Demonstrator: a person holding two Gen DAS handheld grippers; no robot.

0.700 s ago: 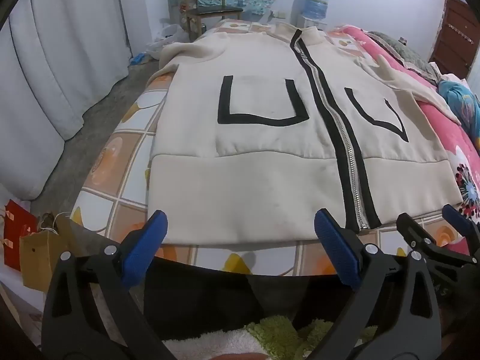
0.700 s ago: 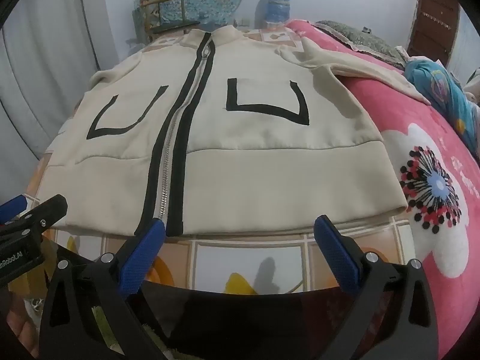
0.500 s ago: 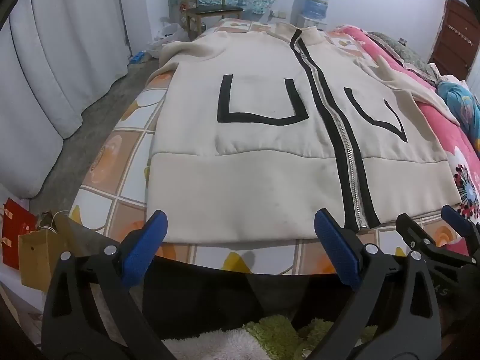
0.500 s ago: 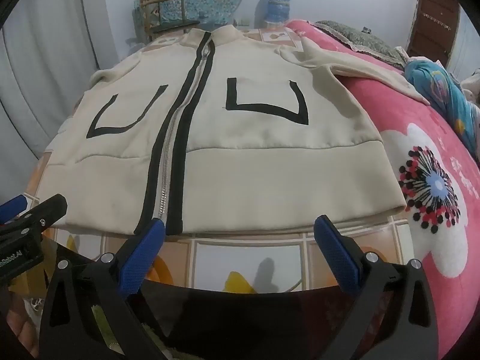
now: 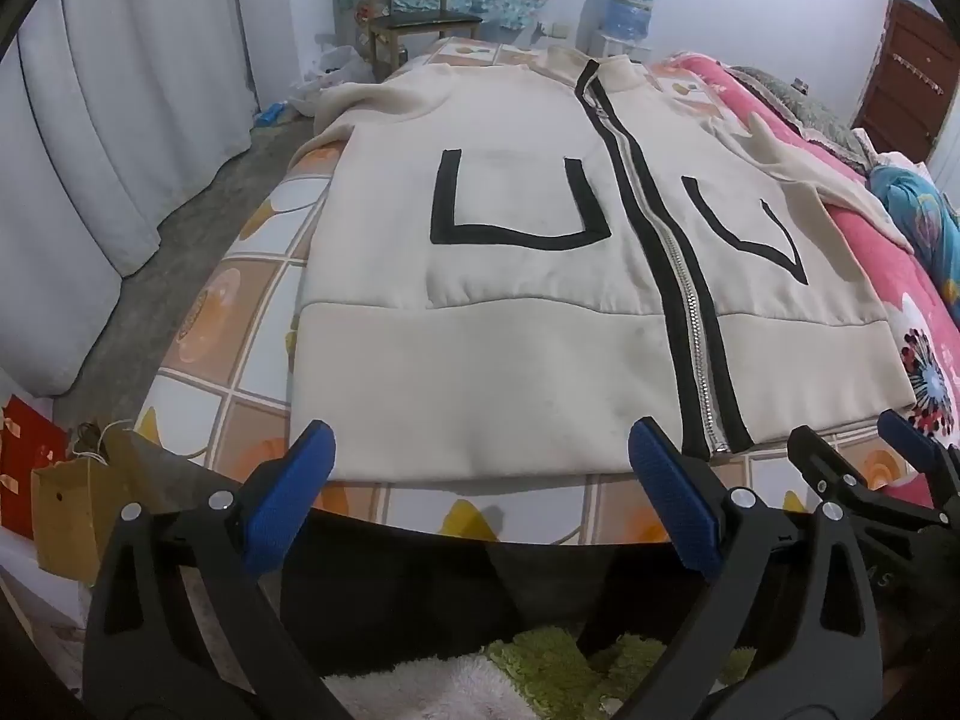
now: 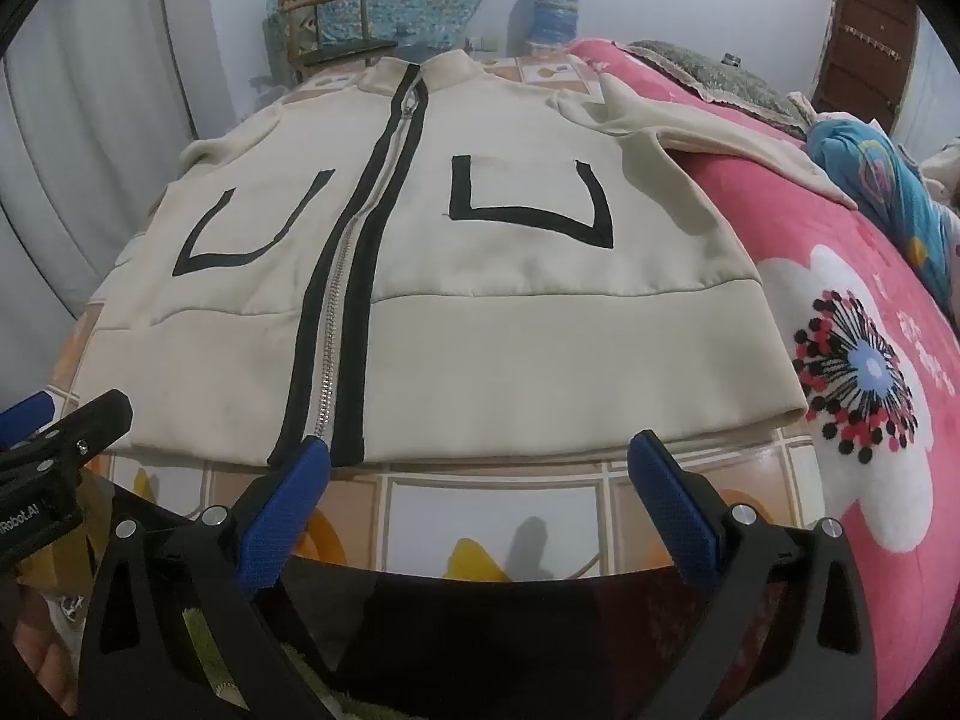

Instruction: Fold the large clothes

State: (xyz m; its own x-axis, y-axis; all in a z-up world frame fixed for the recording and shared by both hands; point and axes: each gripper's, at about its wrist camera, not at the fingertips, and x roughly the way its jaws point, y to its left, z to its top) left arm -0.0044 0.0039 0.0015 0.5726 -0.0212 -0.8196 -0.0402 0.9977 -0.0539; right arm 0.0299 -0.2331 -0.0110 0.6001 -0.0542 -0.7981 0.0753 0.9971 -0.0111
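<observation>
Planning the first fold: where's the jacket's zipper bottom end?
Right wrist view: the zipper ends at the hem beside the right gripper's left fingertip.

Jacket (image 5: 492,360) sleeve ends – off the bed's (image 5: 240,324) far edges – unseen

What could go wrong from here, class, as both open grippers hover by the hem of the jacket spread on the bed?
1. The left sleeve droops off the bed edge; a fold may drag it down.
2. The metal zip runs to the hem, so the right gripper could catch it.
3. The left gripper might pinch the bedsheet under the jacket too.
</observation>
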